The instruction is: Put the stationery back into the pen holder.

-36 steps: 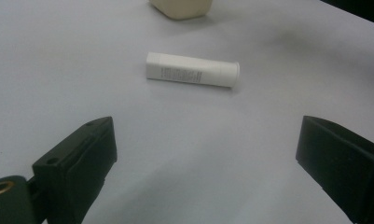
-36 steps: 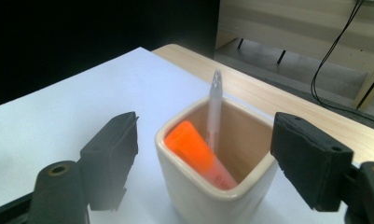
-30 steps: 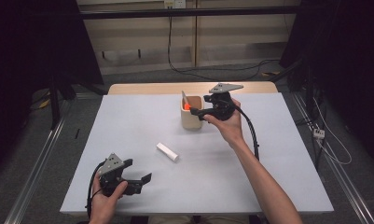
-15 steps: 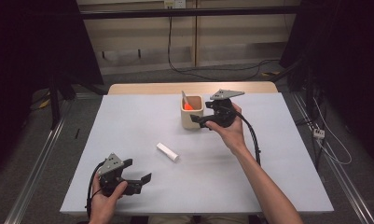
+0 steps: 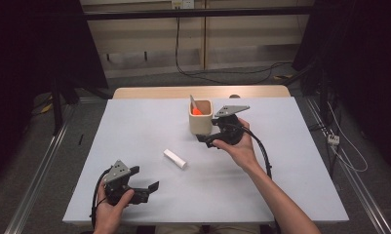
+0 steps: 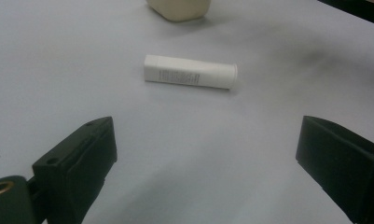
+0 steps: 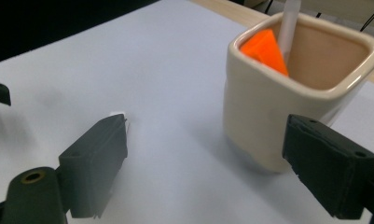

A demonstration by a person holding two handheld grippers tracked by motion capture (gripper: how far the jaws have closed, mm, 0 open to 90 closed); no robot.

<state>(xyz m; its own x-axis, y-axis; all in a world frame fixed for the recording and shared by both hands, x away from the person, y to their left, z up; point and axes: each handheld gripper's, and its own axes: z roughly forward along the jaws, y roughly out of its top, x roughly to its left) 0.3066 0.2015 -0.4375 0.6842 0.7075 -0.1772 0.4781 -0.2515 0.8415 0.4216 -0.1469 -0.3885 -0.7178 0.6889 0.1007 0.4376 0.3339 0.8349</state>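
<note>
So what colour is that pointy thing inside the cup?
Bright orange, clearest in the right gripper view, inside the cream cup.

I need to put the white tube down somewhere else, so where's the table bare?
Bare: the far left stretch beyond the white tube, and the right side past the right gripper. The near middle, between left gripper and forearm, is free too. It is crowded around the cream cup.

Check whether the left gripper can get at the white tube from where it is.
Probably yes. The left gripper is open and points at the white tube, which lies flat on bare table with nothing between them.
</note>
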